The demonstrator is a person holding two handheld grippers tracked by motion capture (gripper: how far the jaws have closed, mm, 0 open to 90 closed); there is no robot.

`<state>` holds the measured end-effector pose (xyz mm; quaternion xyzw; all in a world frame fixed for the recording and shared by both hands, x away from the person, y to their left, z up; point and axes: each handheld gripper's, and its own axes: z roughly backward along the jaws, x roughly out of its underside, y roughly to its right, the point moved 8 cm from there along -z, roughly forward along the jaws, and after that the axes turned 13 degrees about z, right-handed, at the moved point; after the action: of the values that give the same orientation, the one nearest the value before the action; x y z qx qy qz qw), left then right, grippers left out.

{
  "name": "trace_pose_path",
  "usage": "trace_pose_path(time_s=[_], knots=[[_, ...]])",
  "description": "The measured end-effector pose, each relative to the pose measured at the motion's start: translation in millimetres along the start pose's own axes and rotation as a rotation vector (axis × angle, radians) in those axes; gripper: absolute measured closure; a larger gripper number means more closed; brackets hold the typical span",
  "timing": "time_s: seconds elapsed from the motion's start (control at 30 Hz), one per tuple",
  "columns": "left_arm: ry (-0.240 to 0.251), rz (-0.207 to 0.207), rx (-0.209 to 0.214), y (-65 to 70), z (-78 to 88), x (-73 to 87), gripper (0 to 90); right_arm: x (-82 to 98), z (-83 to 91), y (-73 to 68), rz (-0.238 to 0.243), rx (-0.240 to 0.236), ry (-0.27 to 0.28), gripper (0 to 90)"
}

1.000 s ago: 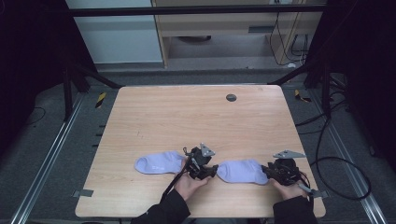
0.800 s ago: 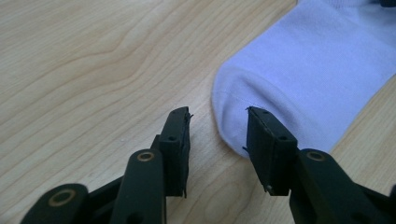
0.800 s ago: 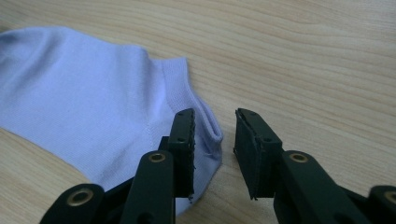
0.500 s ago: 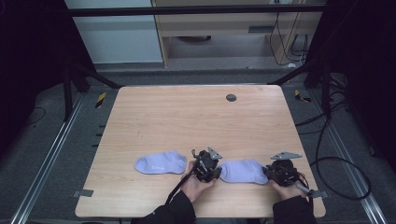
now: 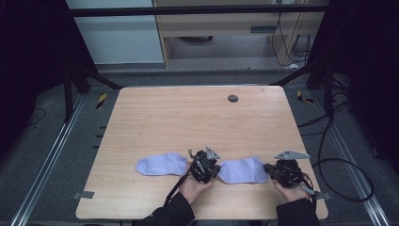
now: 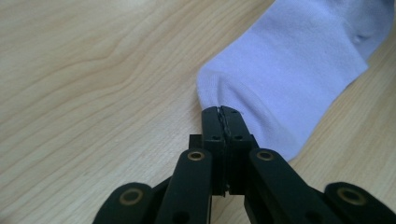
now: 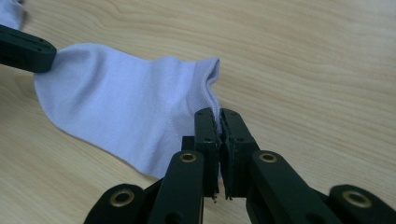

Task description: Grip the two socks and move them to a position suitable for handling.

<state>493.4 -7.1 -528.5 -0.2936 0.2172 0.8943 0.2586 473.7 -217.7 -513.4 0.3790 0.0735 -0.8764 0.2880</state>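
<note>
High view: two pale lilac socks are laid flat near the front edge of the wooden table [image 5: 197,113], in a row, well apart from the small dark disc [image 5: 233,98] at the far side. The right sock [image 5: 242,170] is flanked at both ends: the left gripper [image 5: 210,170] is set against its left end and the right gripper [image 5: 271,170] against its right end, presumably so that the fabric can be lifted or stretched evenly from two points. The left sock [image 5: 162,164] is left untouched just beside the left gripper (a likely partner for pairing, judged from the matching colour). Left gripper view: the jaws are seen pressed together on the rounded end of the right sock [image 6: 289,79], the edge of the cloth pinched between the tips of the left gripper [image 6: 222,112]; the rest of the sock is spread flat on the wood beyond. Right gripper view: the jaws of the right gripper [image 7: 218,114] are closed on the ribbed opening edge of the right sock [image 7: 121,107], a thin fold of cuff being held between them; a slight ridge is raised in the fabric there. The black tip of the other gripper is seen at the sock's far end. A grip at both ends is judged to keep the sock from bunching or sliding once it is raised.
</note>
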Motion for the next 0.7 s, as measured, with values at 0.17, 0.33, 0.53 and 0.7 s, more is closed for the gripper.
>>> trace_pose_path(time_s=[0.17,0.33,0.53,0.7], knots=[[0.022,-0.007,0.002,-6.3,21.6,-0.8,89.1,-14.1,11.7,-11.8,0.016,-0.015,0.033,86.8],[0.018,-0.012,-0.009,-13.8,36.7,6.3,89.1,-22.6,11.4,-26.2,0.029,-0.042,0.045,86.8],[0.017,0.0,-0.028,-29.4,51.9,18.0,89.1,-29.4,3.1,-47.0,0.047,-0.074,0.037,86.7],[0.02,0.008,-0.033,-42.2,66.4,25.9,89.1,-34.9,-4.7,-66.6,0.061,-0.102,0.029,86.7]])
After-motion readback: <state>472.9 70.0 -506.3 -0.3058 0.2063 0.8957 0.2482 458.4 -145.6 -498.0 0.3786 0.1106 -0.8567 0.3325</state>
